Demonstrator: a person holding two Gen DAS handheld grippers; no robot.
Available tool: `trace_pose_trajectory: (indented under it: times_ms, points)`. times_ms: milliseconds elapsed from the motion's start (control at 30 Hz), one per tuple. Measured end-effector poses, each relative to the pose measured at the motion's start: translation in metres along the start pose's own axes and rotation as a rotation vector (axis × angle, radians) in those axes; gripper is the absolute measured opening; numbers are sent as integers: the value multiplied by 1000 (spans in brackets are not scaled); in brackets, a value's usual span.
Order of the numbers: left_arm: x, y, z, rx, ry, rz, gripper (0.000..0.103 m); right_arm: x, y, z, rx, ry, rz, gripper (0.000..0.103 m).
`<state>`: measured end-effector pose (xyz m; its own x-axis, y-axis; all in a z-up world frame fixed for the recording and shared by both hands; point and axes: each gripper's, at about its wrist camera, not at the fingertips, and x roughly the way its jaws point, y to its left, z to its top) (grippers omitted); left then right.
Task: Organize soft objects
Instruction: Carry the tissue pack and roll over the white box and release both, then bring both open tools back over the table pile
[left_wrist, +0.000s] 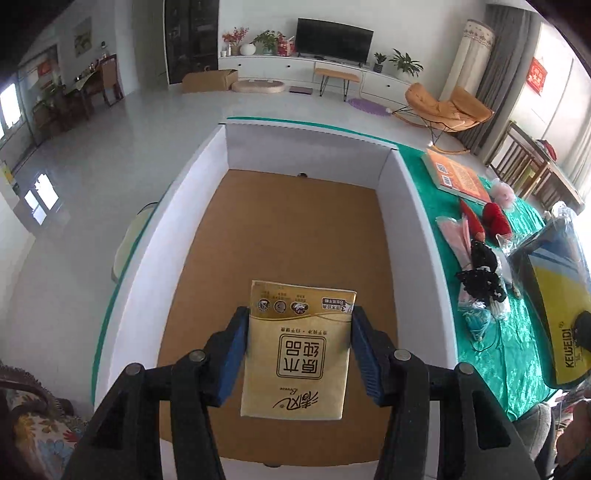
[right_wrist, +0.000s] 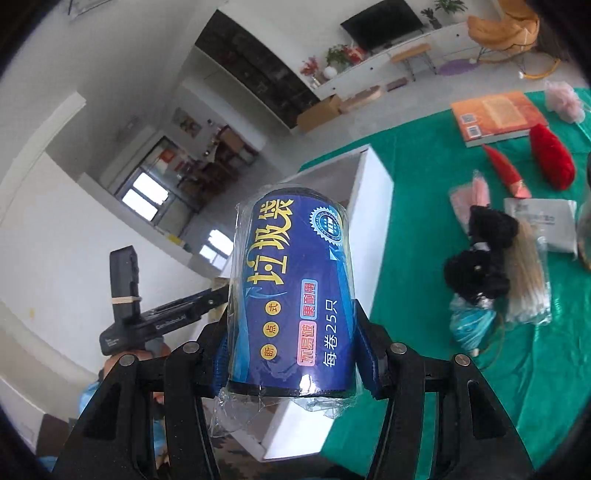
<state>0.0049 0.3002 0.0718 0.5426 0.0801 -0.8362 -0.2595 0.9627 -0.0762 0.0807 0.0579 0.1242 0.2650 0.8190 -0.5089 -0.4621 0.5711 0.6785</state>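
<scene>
Left wrist view looks down into the box (left_wrist: 413, 206), its brown floor bare below the jaws. The left gripper (left_wrist: 299, 350) has its 2 pads pressed on the sides of a tissue pack (left_wrist: 297, 350), held above that floor; it looks light and squashy, best pinched mid-length. The right gripper (right_wrist: 291, 350) is clamped on a bag roll (right_wrist: 291, 280), film-wrapped, probably slippery, beside the box's corner.
</scene>
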Motion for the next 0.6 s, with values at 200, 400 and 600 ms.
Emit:
trace_pose_trajectory:
  times_ms: [200,400,600]
  points:
    - [6,25,-13,-73,-23,83,87,59,51,-8,-117,61,11,82]
    - [2,-36,-9,-18,-74,-52,87,12,6,-17,-153,-53,-140,82]
    - [-8,-167,-32,213,-94,-256,88,-51,-102,-57,-120,-145,-524,82]
